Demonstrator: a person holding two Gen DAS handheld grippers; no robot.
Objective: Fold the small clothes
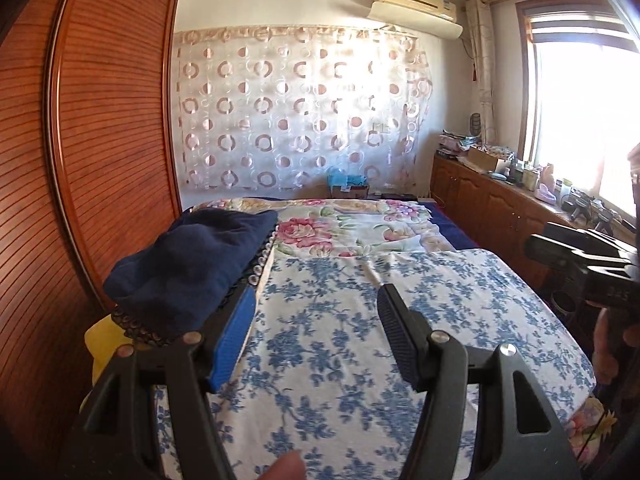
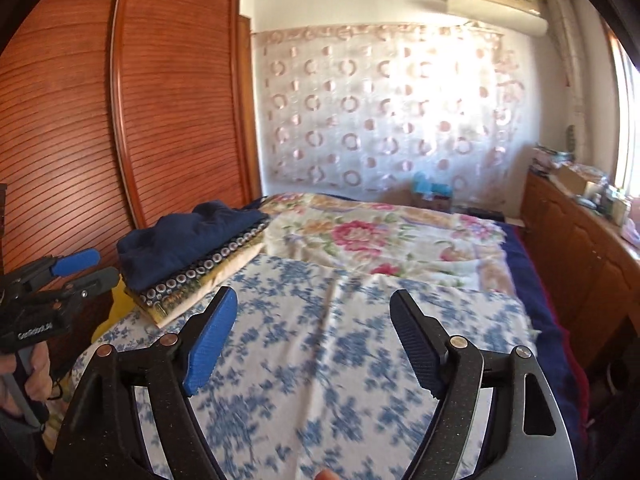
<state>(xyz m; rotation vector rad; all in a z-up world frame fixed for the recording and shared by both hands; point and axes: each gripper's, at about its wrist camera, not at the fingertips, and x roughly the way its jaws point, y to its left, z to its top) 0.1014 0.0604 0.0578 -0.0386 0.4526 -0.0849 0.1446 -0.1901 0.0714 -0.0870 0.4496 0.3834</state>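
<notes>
A stack of folded clothes (image 2: 192,256), dark blue on top, sits at the bed's (image 1: 400,320) left edge beside the wardrobe (image 1: 100,120); its lower layers are mostly hidden. Both claws hover above the blue-flowered sheet (image 2: 320,360), the left claw (image 1: 316,336) and the right claw (image 2: 316,340) each apart with nothing between. The right view's foreground is blurred.

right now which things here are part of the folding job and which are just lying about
Part of the job:
- blue floral cloth spread on the bed
- stack of folded clothes, navy piece on top
- left claw and right claw, both open and empty

Just lying about:
- air conditioner
- circle-patterned curtain
- cluttered cabinet top
- wardrobe
</notes>
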